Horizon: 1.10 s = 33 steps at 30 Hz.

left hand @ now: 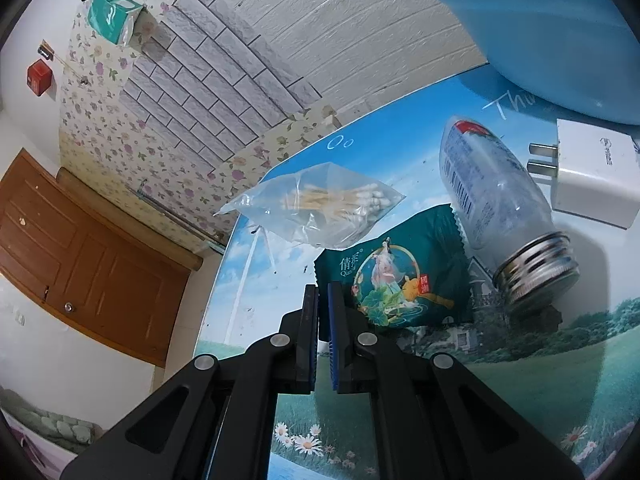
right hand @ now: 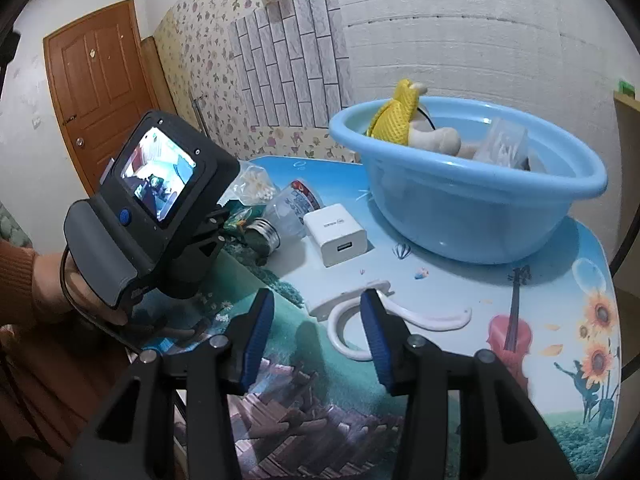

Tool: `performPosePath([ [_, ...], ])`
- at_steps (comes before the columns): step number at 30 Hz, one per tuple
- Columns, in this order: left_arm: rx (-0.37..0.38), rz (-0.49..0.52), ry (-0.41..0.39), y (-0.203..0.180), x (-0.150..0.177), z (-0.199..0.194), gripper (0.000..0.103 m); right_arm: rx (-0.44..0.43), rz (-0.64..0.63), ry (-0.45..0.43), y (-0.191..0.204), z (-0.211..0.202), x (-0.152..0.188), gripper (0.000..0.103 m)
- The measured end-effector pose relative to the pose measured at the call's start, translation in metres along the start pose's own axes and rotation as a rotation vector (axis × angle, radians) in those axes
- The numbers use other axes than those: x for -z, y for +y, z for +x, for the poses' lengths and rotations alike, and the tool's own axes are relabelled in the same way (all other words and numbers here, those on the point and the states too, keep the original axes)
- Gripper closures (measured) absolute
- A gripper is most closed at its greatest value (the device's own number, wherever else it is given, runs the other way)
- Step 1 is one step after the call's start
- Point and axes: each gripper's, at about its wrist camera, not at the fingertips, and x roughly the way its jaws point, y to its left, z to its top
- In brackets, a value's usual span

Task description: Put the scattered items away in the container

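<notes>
Blue-padded right tongs, part open and empty, are being lined up on the white hook short of the basin, which should be straddled squarely, while the left tongs are being pinched shut on the green packet.

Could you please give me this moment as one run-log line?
left gripper: shut on green packet | right gripper: open, above white hook | blue basin: holds toy

basin: glossy plastic | jar lid: ribbed metal | tabletop: glossy print | door: wood
</notes>
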Motion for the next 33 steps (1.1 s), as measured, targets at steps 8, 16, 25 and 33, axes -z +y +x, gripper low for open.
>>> performPosePath([
  [8, -0.008, -0.003, 0.005, -0.001, -0.002, 0.002, 0.1, -0.026, -0.009, 0.017, 0.002, 0.007, 0.0, 0.058],
  [16, 0.031, -0.029, -0.004, 0.003, 0.0, 0.002, 0.1, -0.005, 0.002, 0.061, 0.001, 0.017, -0.002, 0.058],
  [25, 0.204, -0.114, -0.05, 0.02, 0.012, 0.0, 0.1, 0.121, -0.013, 0.106, 0.008, 0.026, -0.001, 0.058],
  [33, 0.383, -0.156, -0.096, 0.031, 0.02, -0.002, 0.1, 0.132, 0.119, 0.086, -0.014, 0.023, -0.001, 0.058],
])
